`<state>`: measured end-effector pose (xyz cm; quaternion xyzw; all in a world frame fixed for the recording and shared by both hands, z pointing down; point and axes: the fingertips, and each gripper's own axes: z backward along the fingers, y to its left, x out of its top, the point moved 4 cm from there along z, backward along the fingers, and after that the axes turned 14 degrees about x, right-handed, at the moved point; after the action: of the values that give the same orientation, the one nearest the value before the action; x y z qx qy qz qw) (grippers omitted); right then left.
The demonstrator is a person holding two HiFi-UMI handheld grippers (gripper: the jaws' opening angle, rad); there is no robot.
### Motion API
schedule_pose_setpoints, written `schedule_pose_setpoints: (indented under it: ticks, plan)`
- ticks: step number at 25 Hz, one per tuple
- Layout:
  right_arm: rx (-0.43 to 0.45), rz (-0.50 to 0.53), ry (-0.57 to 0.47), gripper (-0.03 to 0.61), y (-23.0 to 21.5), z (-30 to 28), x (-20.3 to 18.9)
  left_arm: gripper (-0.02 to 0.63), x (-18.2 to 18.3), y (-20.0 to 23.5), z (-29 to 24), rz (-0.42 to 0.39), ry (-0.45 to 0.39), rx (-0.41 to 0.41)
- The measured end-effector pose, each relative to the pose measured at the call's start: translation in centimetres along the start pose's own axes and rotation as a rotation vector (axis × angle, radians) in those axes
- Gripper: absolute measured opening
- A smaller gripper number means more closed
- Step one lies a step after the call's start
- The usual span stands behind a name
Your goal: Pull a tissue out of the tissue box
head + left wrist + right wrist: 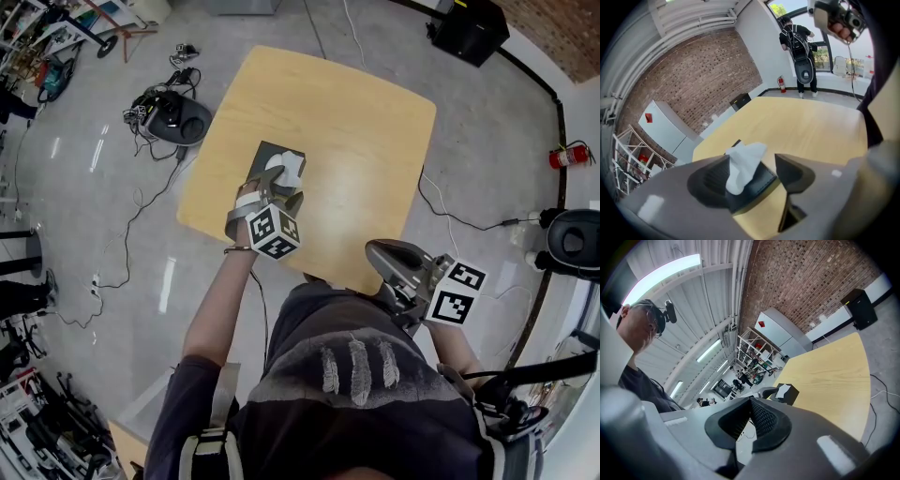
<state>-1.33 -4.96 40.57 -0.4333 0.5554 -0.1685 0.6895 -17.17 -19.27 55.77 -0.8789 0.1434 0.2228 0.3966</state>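
Jaws, left: I saw the left gripper with its jaws apart, wide enough to fit around the tissue.
Between them: the white tissue stood up between the two jaws. It leaned on the left pad. The right pad did not touch it, so nothing was squeezed.
Tissue box: the black tissue box sat on the table, right under the left jaws. The tissue poked out of its top.
Jaws, right: the right gripper had its jaws together, the tips touching, with nothing in them.
Right gripper place: it was by the table's near edge, well apart from the box.
Head view only: it showed me both grippers at once. The left one was over the box, near the table's left side. I also saw cables on the floor.
Left gripper view only: it showed me the gap between the tissue and the right pad. I also saw a person standing far off.
Right gripper view only: it showed me the box from the side, small and far away, with shelves behind it.
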Motion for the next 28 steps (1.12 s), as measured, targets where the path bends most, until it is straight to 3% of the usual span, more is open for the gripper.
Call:
schedule_pose_setpoints:
  ticks: [9, 11, 17, 28]
  plan:
    - [-0.018, -0.005, -0.018, -0.005, -0.3, 0.3, 0.4, 0.201, 0.5, 1.1, 0.1, 0.063, -0.020, 0.026]
    - [-0.014, -0.006, -0.016, -0.005, -0.2, 0.2, 0.3, 0.135, 0.6, 1.4, 0.3, 0.061, -0.023, 0.035]
    - [-0.001, 0.006, -0.002, -0.005, 0.1, -0.3, 0.4, 0.048, 1.5, 2.9, 1.6, 0.112, -0.075, 0.078]
    - [0.013, 0.018, 0.010, -0.005, 0.5, -1.1, 0.7, 0.009, 1.8, 6.0, 3.0, 0.331, -0.106, 0.088]
